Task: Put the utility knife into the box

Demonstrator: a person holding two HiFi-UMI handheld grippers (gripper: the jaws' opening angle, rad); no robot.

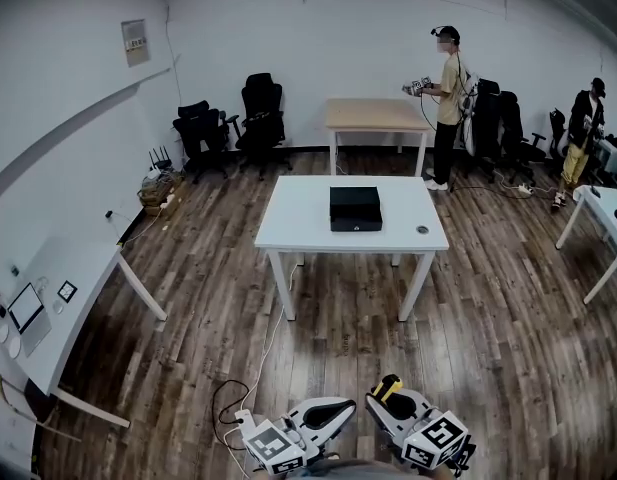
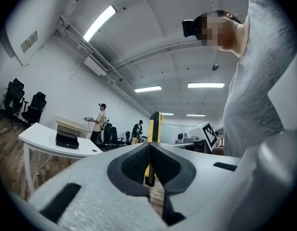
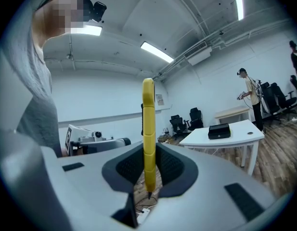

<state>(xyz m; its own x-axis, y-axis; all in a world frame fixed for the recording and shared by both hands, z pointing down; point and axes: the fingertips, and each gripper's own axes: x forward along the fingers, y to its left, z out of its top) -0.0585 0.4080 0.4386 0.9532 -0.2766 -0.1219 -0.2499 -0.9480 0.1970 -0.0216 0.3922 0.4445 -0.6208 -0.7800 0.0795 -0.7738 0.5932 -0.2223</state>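
A yellow-and-black utility knife (image 1: 389, 384) stands upright in my right gripper (image 1: 381, 398), which is shut on it. In the right gripper view the knife (image 3: 148, 129) rises edge-on between the dark pads of that gripper (image 3: 148, 146). My left gripper (image 1: 350, 406) is just left of it, with its jaws closed to a thin slit and nothing seen in them. Past the left gripper's tips (image 2: 149, 146) the knife (image 2: 155, 124) shows again. The black box (image 1: 355, 208) sits shut on a white table (image 1: 308, 233) some way ahead. It also appears as a small box (image 2: 67, 140) in the left gripper view and as a small box (image 3: 219, 131) in the right gripper view.
A small round object (image 1: 422, 230) lies on the white table. Behind it are a wooden table (image 1: 376, 115), a standing person (image 1: 448, 108) and office chairs (image 1: 260, 113). A white desk (image 1: 78, 278) lines the left wall, and another table (image 1: 608, 208) is at the right. Cables (image 1: 238, 408) lie on the wood floor by my grippers.
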